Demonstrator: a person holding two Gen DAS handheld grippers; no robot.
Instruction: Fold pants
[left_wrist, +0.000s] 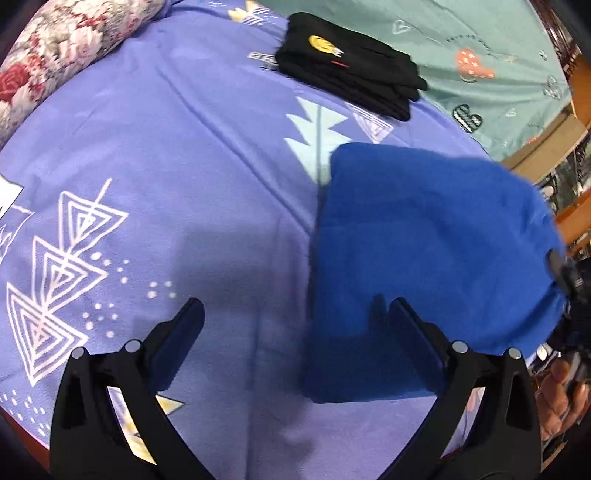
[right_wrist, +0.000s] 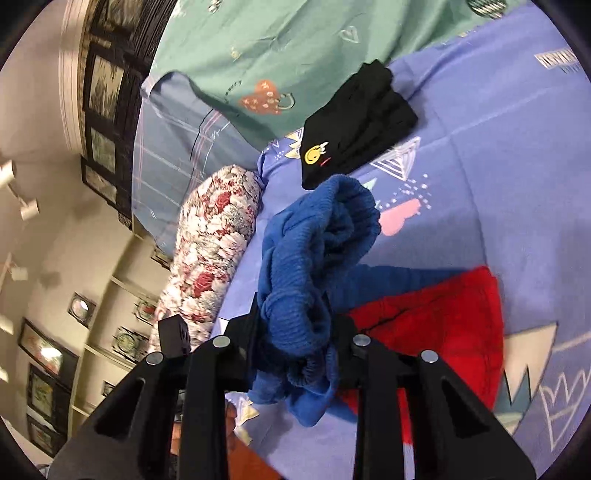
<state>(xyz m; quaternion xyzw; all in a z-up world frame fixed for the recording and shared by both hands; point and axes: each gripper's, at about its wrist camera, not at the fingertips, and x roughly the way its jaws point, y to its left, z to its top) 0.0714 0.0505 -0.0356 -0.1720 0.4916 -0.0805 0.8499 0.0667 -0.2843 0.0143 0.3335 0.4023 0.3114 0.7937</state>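
Right gripper (right_wrist: 295, 332): jaws closed on a bunched fold of the blue pants (right_wrist: 314, 258), which hang lifted above the bed
Left gripper (left_wrist: 295, 314): jaws wide apart, nothing between them, over the purple bedsheet (left_wrist: 184, 166)
Blue pants: in the left view a flat blue panel just right of the left gripper
Red garment (right_wrist: 443, 325): on the sheet, right of the blue bundle
Black folded pants (left_wrist: 347, 62): far side (smiley patch up)
Floral bolster (right_wrist: 214, 251): left edge of the bed
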